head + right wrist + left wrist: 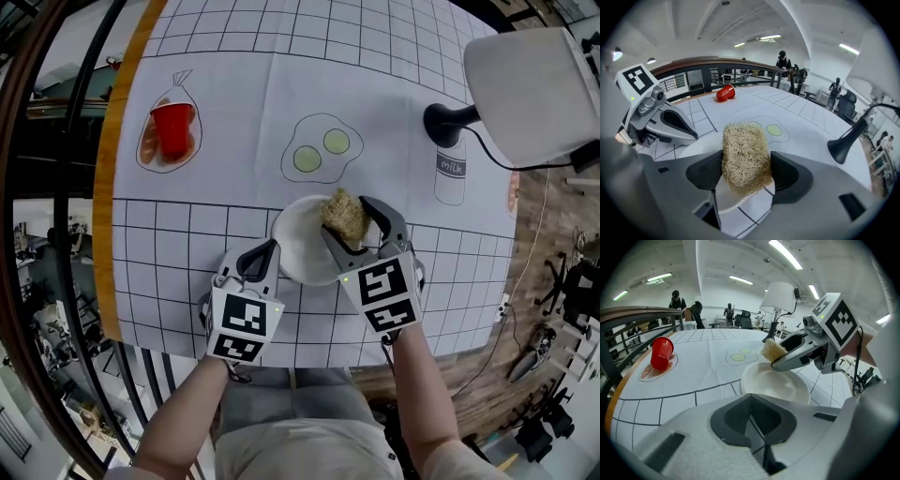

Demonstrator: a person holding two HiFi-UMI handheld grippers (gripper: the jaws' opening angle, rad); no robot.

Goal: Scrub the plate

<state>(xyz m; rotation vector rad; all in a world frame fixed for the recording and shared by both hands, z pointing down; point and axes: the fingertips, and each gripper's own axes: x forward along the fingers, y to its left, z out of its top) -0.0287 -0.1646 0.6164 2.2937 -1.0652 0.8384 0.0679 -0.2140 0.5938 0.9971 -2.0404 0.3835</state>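
Over the gridded tabletop (pixel 225 84), my right fingers (pixel 705 171) clamped a soft tan fibre scrubber (pixel 745 154); left fingers (pixel 261 261) pinched the rim of a slippery round white plate (pixel 300 246).

table (pixel 106 187) | gridded cloth (pixel 234 94) | red cup (pixel 172 127) tipped | white plate (pixel 298 246) | lamp base (pixel 448 124)

White round plate (pixel 298 248) lies flat, a tan fibrous scrubber (pixel 343 215) upright over its far rim.

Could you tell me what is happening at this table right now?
A person works with two handheld grippers. The right gripper clamps a straw-coloured scrubber and holds it over the far side of a white plate. The left gripper appears shut on the plate's near rim, steadying it.
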